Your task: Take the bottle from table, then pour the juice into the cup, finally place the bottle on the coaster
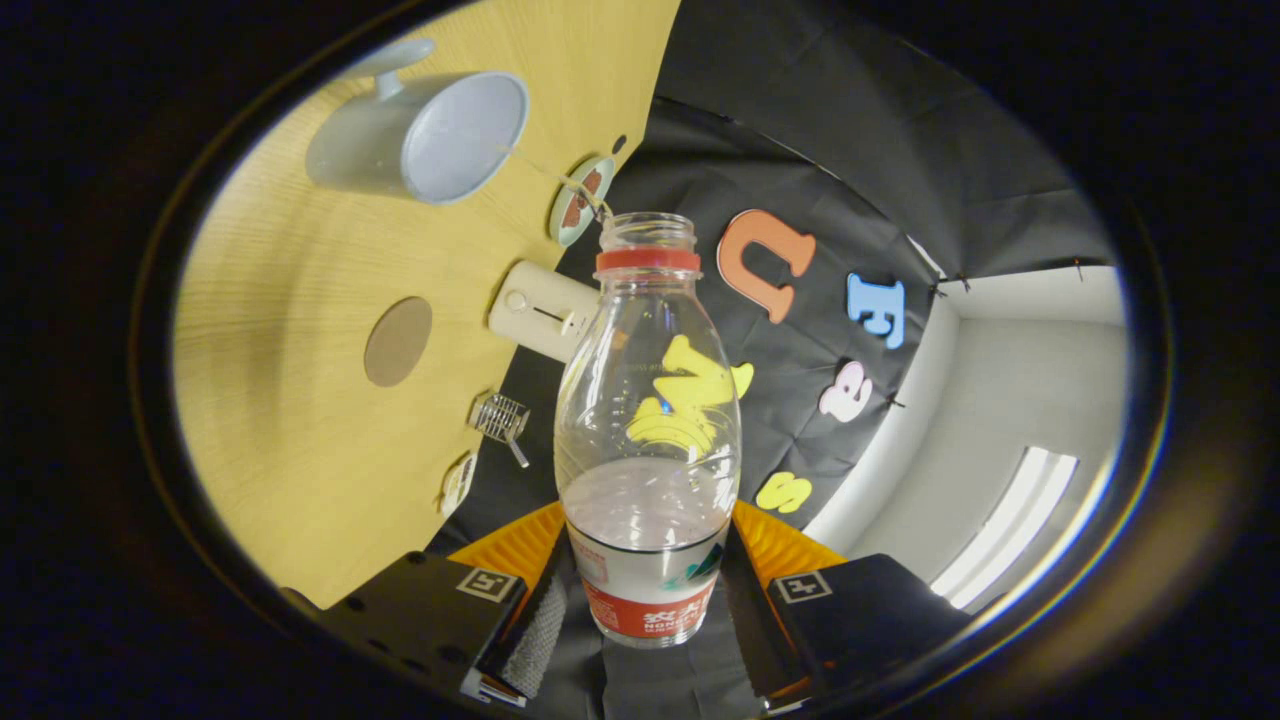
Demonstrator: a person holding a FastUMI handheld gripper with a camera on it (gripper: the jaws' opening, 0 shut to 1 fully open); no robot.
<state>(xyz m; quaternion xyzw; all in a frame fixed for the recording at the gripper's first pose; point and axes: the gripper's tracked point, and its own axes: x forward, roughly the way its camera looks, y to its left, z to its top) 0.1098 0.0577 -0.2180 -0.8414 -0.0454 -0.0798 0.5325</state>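
The tool [645,610] is rolled hard sideways, both fingers [540,625] pressed against the bottle's [648,420] base.

The bottle [648,420] is clear, glossy plastic with a smooth printed label band around its base, held between the fingers of the hand-held gripper [645,610], whose one visible inner pad looks rough and textured. The tabletop [290,420] is pale wood with a fine matt grain, and the cup [420,135] on it looks smooth and matt. The round coaster [398,341] is dull and flat-finished, and a small wire piece [499,418] near it looks like shiny metal.
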